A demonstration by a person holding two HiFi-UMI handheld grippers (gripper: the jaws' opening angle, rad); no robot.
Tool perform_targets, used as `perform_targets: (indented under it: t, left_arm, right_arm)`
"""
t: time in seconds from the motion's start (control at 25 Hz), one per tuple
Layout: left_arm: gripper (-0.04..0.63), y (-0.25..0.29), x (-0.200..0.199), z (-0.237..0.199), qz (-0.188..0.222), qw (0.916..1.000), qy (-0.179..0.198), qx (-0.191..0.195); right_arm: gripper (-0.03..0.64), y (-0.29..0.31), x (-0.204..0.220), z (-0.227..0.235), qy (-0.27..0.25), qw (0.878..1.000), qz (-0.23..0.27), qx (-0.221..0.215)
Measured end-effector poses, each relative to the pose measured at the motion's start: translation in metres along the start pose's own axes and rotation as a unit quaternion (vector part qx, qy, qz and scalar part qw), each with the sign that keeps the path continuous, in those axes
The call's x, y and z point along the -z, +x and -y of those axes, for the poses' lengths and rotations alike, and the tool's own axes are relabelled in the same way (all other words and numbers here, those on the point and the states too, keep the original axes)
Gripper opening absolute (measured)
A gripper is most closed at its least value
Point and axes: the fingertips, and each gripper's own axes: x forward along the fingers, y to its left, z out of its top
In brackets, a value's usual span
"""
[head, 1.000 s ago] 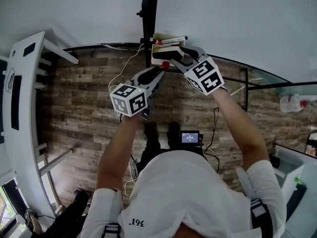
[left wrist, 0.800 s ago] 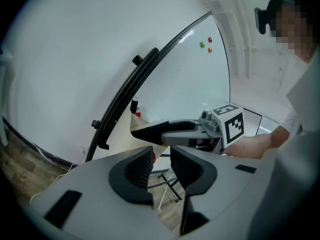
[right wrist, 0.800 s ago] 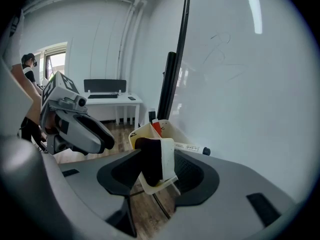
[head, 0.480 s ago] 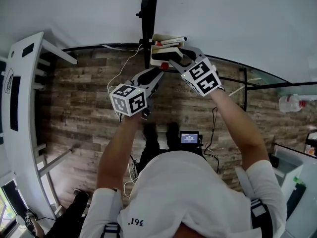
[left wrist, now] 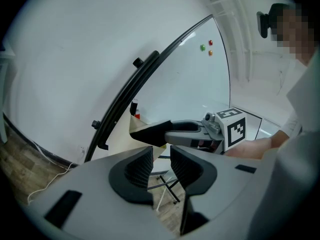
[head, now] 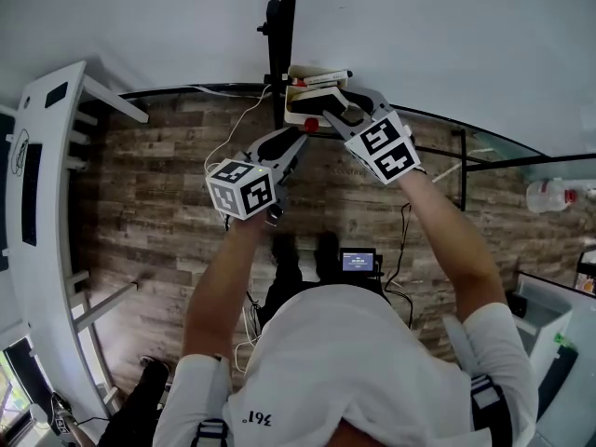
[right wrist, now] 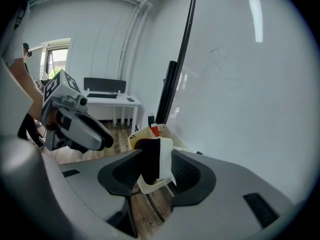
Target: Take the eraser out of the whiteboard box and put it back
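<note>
**Surroundings.** The whiteboard fills the top of your head view. Its black stand post rises just left of the whiteboard box and is the closest thing crowding it. Below is the wood-plank floor with a white cable trailing over it. A white desk stands at the far left, well apart.

**Your left tool**. It is held roughly level, below and to the left of the box and apart from it. The jaws are a narrow slot apart and hold nothing (only floor and stand legs show through the gap).

**Your right tool**. It is angled down onto the box from the right. Its jaws have just been closing and stand wide. The eraser is upright between them, with a pad against each broad face as far as the right gripper view shows.

**Eraser, location.** It is at the near end of the box, with its lower end behind the box's near wall and its upper part above the rim. It sits squarely between your right tool's pads.

**Eraser, appearance.** It is a flat block, black felt on the side facing the left jaw and white body on the side facing the right jaw.

**Box.** It is cream and open-topped, and sits at the foot of the whiteboard. A red-capped marker stands at its far end.
</note>
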Motion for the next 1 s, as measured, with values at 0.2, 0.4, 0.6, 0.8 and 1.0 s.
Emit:
perform_targets:
  t: [0.2,0.4,0.6,0.8,1.0]
  left_arm:
    - [0.098,-0.003,-0.004,0.004,0.007,1.0,0.001,0.002]
    - [0.098,-0.004,-0.007,0.008,0.011,0.9999,0.003,0.003]
    - [0.098,-0.006,-0.013,0.014,0.017,0.9998,0.009,0.004]
    - [0.098,-0.009,-0.019,0.02,0.024,0.9996,0.015,0.004]
    - [0.098,-0.012,-0.026,0.027,0.031,0.9993,0.021,0.007]
  right_arm:
    - [0.192,-0.01,-0.01,-0.003,0.002,1.0,0.015,0.002]
    - [0.19,-0.019,-0.013,0.002,0.0,1.0,0.025,0.014]
    - [0.19,-0.031,-0.018,0.004,0.002,0.999,0.035,0.027]
    - [0.19,-0.041,-0.02,0.009,-0.002,0.998,0.046,0.04]
    - [0.19,-0.052,-0.023,0.011,-0.002,0.997,0.056,0.049]
